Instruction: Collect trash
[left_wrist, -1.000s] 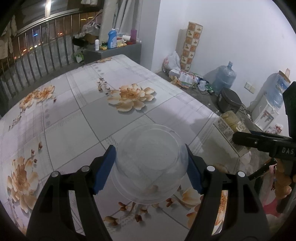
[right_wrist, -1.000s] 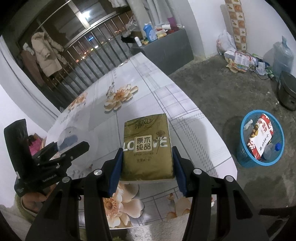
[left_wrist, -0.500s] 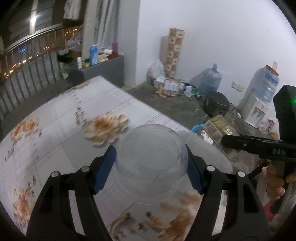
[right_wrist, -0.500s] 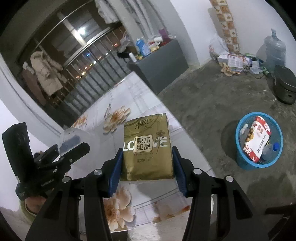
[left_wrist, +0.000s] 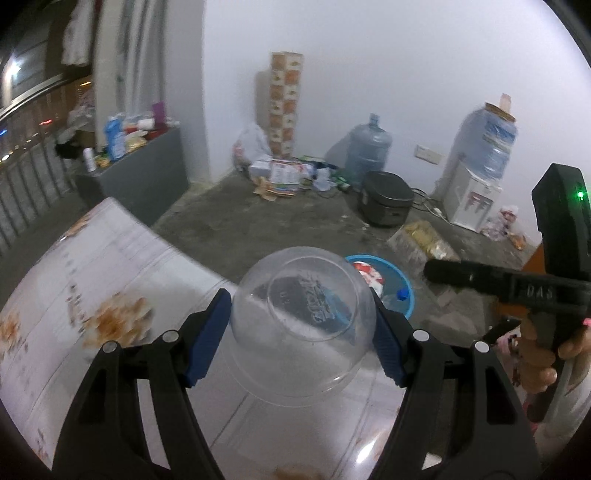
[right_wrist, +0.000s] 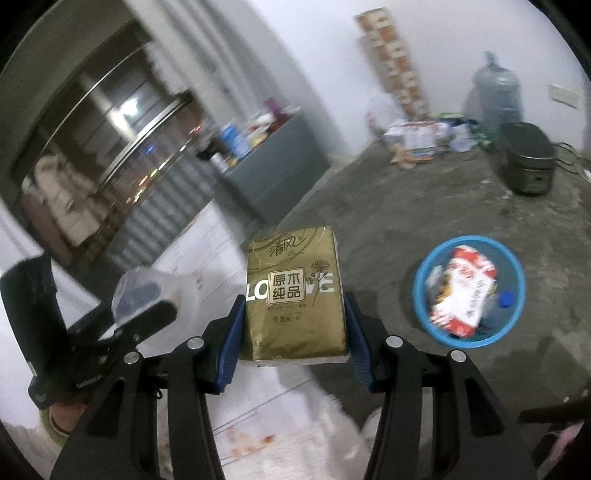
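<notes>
My left gripper is shut on a clear plastic bowl, held upside down above the table's edge. My right gripper is shut on a gold tissue pack with Chinese print. A blue trash basket with a red-and-white wrapper in it stands on the concrete floor, right of the pack; in the left wrist view the basket shows just behind the bowl. The right gripper appears at the right in the left wrist view, and the left gripper with the bowl at the left in the right wrist view.
The flower-print table lies below and to the left. On the floor by the wall are a dark rice cooker, water jugs, a dispenser and scattered litter. A grey cabinet stands by the railing.
Both grippers have swung right, away from the table and toward the floor and the blue basket, each keeping its load. The basket now sits closer in both views.
</notes>
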